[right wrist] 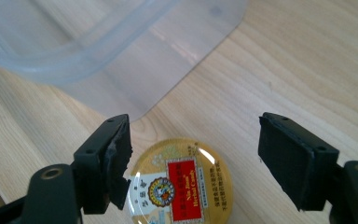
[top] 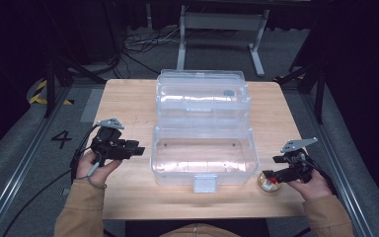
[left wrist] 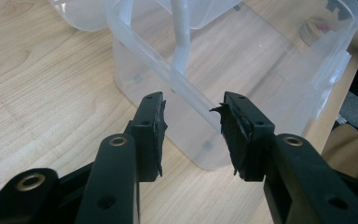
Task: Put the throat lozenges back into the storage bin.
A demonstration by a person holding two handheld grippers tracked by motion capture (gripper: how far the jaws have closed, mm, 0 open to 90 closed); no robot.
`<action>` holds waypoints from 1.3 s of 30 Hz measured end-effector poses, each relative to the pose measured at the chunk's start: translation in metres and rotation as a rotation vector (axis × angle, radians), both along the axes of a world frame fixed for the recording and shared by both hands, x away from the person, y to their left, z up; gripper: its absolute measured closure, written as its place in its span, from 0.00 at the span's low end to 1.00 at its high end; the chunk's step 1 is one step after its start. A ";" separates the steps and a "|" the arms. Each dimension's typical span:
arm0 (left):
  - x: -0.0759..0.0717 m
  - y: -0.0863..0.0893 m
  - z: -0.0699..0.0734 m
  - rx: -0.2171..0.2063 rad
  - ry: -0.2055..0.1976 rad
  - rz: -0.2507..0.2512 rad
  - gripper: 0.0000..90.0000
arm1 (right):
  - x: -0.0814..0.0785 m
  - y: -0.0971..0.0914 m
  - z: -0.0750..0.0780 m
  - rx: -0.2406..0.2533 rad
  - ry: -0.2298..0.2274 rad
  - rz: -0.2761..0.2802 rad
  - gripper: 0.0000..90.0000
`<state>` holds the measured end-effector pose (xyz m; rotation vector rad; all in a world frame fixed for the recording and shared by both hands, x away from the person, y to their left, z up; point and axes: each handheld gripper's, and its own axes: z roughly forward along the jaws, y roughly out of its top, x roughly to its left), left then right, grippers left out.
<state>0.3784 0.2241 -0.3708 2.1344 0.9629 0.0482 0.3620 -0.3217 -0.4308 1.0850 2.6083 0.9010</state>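
A clear plastic box stood in the middle of the wooden table, its lid thrown open and lying back on the far side. The box looked bare inside, with a latch tab hanging from its near wall.

The left tool was held in the person's left hand just beside the box's left wall, above the table. In the left gripper view its jaws stood apart with nothing between them, pointing at a corner of the box; the pads looked worn and ragged.

The right tool was held in the right hand near the front right corner of the box. Its jaws were spread wide and gripped nothing. Beneath them on the table lay a small round tin with a gold lid and a red label, just beside the box's corner and outside it. In the right gripper view the tin sat between the jaws, nearer the left one; whether that jaw touched it I could not tell

Both sleeves were tan
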 end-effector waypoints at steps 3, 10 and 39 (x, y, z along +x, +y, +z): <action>0.000 0.000 0.000 -0.002 0.002 -0.001 0.66 | -0.001 0.001 -0.006 -0.025 0.020 0.000 0.27; 0.001 0.000 -0.001 -0.003 0.009 0.000 0.66 | -0.002 0.004 -0.019 -0.082 0.068 0.015 0.23; 0.001 0.002 -0.003 -0.007 0.017 0.001 0.66 | -0.002 0.015 -0.038 -0.207 0.153 0.064 0.18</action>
